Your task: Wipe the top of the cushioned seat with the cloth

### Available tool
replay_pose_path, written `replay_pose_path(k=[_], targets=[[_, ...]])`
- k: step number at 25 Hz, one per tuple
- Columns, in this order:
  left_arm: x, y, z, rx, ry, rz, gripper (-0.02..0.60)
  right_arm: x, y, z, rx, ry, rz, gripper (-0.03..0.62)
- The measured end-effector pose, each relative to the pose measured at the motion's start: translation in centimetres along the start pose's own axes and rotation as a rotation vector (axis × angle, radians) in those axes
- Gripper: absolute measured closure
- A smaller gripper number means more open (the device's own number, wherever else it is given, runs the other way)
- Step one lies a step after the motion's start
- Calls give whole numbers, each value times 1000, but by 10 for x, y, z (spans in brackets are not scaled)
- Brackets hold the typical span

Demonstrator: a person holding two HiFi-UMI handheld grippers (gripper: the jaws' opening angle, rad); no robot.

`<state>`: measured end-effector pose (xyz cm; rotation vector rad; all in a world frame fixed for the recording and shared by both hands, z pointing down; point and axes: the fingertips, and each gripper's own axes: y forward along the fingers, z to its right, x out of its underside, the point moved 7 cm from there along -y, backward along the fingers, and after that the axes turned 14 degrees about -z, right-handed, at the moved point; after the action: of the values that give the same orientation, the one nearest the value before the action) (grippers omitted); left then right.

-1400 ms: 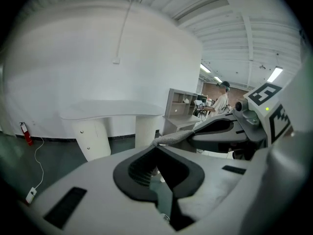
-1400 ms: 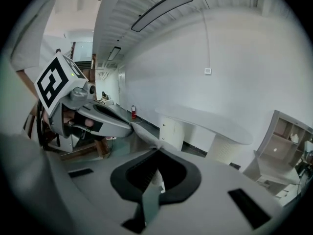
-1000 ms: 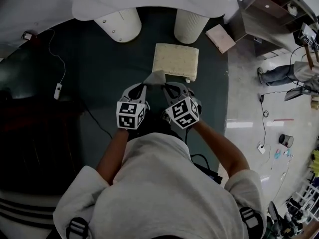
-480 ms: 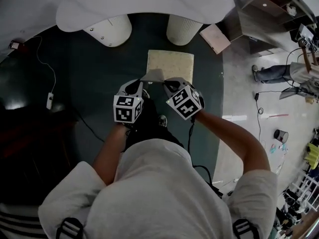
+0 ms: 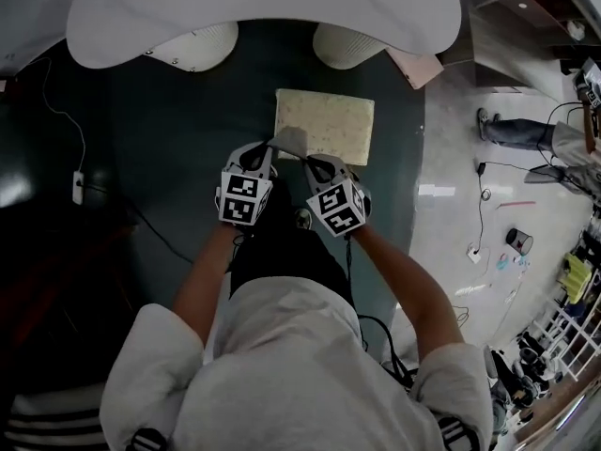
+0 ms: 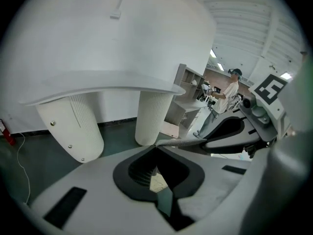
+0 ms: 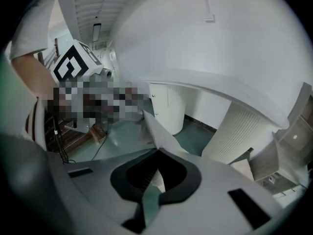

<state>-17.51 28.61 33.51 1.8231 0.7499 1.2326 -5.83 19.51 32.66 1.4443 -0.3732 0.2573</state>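
Carpet (image 5: 169, 148), dark green, covers the floor beneath the person and gives way on the right to pale glossy tile (image 5: 451, 224); a white curved tabletop (image 5: 263, 7) spans the far side on two ribbed white pedestals (image 5: 343, 45); a cable (image 5: 56, 120) trails over the carpet's left part; a standing person (image 5: 526, 132) shows at the right edge of the tile. The cushioned seat (image 5: 333, 125), cream and rectangular, sits on the carpet just before the pedestals; the cloth (image 5: 291, 141), grey, is stretched over the seat's near left corner between both tools. The left gripper (image 5: 269, 150) has its jaws pressed together on one end of the cloth; the right gripper (image 5: 310, 162) pinches the other end likewise; whether the cloth touches the seat cannot be told.
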Motion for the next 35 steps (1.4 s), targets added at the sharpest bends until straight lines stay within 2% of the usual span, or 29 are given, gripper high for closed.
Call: replay_pose_path(k=[3,6,10,14,17,22,26,30,35], targets=[[3,37,-19,20,-31,-37,563,-8,26,13,36,33,-18,580],[11,64,-27,36,-21,-80,563,-12,50,21,64,11,-28,580],[11,97,-42,22,-17,-91,563,-12,85,43,74,0,-11,580],[11,130,-51,-5,12,-109,563,-3,118,62,92,49,-4,580],[3,148,-59,-8,18,-106,563,2,140,73,68,120,-16,580],[5,178,-73,-35,-83,-92,563,4,170,92,40,97,-45,580],[-3,203,-81,-46,-69,-100,563,0,192,112,42,98,-63,580],[-4,224,-92,-63,-45,-113,563,1,216,125,10,99,-96,580],[-16,254,-113,-73,-58,-105,563,-10,243,146,8,50,-113,580]])
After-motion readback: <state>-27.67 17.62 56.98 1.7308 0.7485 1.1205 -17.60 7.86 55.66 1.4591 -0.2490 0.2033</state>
